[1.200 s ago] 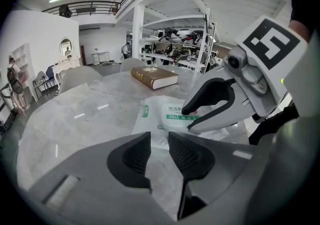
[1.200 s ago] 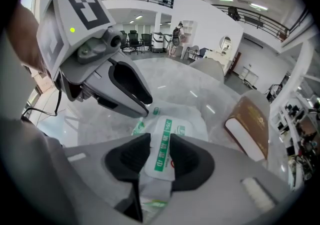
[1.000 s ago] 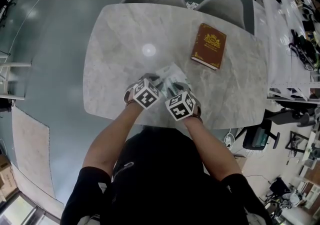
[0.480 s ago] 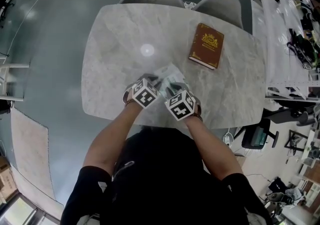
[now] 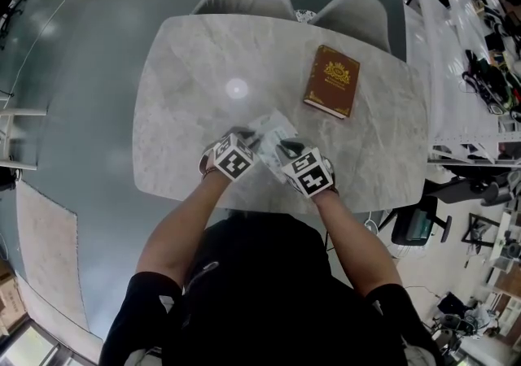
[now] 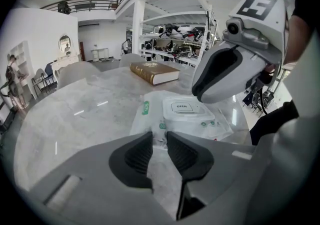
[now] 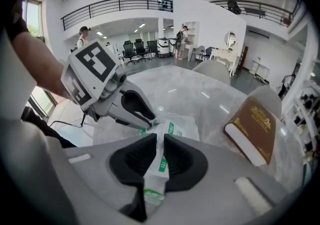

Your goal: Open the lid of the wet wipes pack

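The wet wipes pack (image 6: 176,121) lies on the marble table (image 5: 187,71) just in front of me, between my two tongs, with a brown hardcover book (image 5: 332,80) well apart on the far right side. I judge the pack soft and fairly light. It is a thin, glossy film bag that will crumple and slide on the polished stone, and it will sag if I lift it by one end. The only stiff part is the white flip lid (image 6: 184,109) on top, marked "OPEN". That lid is shut and lies flat. The place to take hold is the lid's front lip, while the other tongs pin the bag by its flat sealed edge so that it cannot follow the pull. A grip on loose film alone will only stretch or lift the bag.

My left gripper (image 6: 159,141) stands nearly closed, with its pads pinched on the near edge of the bag's film. It anchors that side low by the table.

My right gripper (image 7: 159,144) is closing. The bag's crimped end (image 7: 160,165), with its green print, stands upright between the pads and touches both of them. So this gripper has the wrapper, not the lid. The lid is not yet touched, and the opening itself is not yet begun.
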Demonstrator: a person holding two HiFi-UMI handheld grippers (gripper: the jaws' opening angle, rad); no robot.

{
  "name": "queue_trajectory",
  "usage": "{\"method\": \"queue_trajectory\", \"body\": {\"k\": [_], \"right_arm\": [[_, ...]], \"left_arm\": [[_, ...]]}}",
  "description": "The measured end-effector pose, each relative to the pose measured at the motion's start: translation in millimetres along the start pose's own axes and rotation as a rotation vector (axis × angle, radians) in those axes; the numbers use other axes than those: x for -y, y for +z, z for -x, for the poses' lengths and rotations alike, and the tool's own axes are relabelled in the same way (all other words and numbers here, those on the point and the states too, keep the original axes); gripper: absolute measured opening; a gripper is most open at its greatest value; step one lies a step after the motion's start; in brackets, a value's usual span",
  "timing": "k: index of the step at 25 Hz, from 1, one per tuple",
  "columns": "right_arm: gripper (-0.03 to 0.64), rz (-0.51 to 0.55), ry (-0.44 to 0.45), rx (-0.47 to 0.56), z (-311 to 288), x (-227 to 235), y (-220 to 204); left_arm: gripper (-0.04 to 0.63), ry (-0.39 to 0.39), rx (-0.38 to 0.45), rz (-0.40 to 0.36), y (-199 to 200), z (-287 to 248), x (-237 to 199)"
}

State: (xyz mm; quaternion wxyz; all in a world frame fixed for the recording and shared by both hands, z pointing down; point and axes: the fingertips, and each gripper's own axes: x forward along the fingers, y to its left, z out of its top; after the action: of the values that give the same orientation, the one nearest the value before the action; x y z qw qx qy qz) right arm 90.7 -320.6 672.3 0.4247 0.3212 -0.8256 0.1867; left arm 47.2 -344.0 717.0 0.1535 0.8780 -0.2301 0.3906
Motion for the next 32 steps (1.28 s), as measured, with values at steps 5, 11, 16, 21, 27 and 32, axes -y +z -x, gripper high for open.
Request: {"method": "queue_trajectory", "body": {"k": [5, 11, 16, 21, 27, 32], "right_arm": [[0.032, -0.095, -0.017, 0.011, 20, 36, -5], [0.032, -0.238, -0.047, 0.018, 32, 73, -28], [0.031, -0.372, -0.027, 0.049, 25, 87, -44], [0.031, -0.531, -0.018, 0.088, 15, 100, -58], [0.037, -0.668, -0.038, 0.203, 16, 104, -63], [0.038, -0.678, -0.094, 0.276, 52, 95, -56]], "left_arm": [[0.101, -0.015, 0.002, 0.017, -1, -2, -1], [0.101, -0.047, -0.008, 0.028, 0, 1, -1], [0.101, -0.050, -0.012, 0.031, 2, 1, -3], [0.101, -0.065, -0.026, 0.047, 1, 0, -1], [0.101, -0.064, -0.005, 0.048, 4, 2, -1], [0.100, -0.049, 0.039, 0.059, 13, 26, 0]]}}
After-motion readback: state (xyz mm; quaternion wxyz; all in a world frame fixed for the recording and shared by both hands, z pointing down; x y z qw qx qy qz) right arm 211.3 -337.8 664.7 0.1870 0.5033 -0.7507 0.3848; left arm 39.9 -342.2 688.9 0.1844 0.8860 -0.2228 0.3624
